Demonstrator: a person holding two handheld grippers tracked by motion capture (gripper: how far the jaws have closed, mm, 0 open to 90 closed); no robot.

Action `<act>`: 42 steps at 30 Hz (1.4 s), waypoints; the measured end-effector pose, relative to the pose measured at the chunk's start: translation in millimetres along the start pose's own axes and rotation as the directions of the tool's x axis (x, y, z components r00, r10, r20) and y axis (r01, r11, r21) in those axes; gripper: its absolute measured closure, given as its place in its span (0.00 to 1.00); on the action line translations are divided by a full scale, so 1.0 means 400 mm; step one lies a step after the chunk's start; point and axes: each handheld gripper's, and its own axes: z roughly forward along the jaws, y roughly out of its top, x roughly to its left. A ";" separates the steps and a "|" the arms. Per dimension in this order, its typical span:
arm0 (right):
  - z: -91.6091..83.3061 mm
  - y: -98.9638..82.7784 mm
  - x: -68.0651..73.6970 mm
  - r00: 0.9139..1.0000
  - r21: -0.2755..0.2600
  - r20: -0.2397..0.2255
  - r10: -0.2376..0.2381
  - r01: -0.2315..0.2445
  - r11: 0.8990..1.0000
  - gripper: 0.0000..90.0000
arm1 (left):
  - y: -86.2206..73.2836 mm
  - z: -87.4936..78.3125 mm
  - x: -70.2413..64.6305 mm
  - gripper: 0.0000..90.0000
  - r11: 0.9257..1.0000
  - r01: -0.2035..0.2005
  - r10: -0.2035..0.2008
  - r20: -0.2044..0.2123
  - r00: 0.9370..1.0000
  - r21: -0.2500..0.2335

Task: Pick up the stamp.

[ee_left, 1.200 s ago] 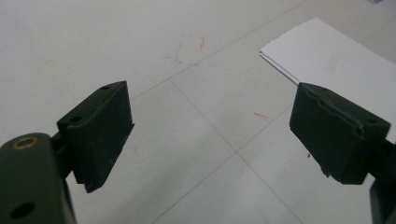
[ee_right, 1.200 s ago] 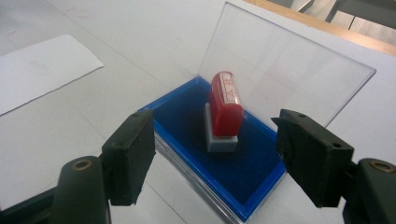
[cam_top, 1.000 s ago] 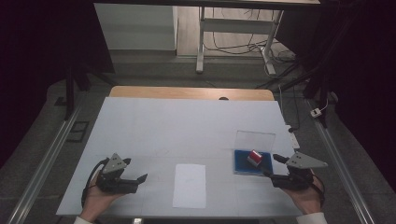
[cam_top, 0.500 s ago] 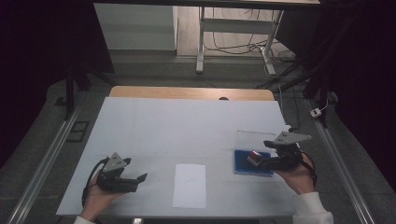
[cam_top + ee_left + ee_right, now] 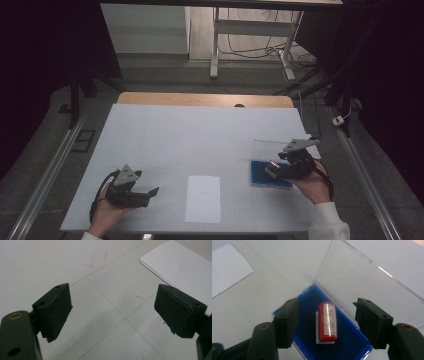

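The high view looks forward and down over the table [image 5: 200, 135]. Each gripper view sits close above it; both share the paper [image 5: 185, 267].

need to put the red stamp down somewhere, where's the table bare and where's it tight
Widest bare patch: the far half of the white table, beyond both grippers. A smaller one lies between the left gripper and the paper sheet. Another lies between the sheet and the blue tray. Crowded: the right side, where the right gripper hovers open over the red stamp inside the clear box.
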 end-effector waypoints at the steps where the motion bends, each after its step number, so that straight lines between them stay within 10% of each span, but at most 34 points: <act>1: 0.005 0.000 -0.004 1.000 0.012 -0.006 0.002 -0.002 1.000 0.45 | 0.000 0.000 0.000 0.16 1.000 0.000 0.000 -0.001 1.000 0.000; 25: 0.042 -0.005 -0.010 1.000 0.092 -0.012 0.017 -0.015 0.996 0.77 | -0.005 0.000 0.002 0.16 1.000 -0.005 0.005 -0.001 1.000 0.007; 42: 0.043 -0.002 -0.002 1.000 0.107 -0.001 -0.003 0.003 0.994 0.77 | -0.007 0.001 0.000 0.16 1.000 -0.010 0.010 -0.006 1.000 0.012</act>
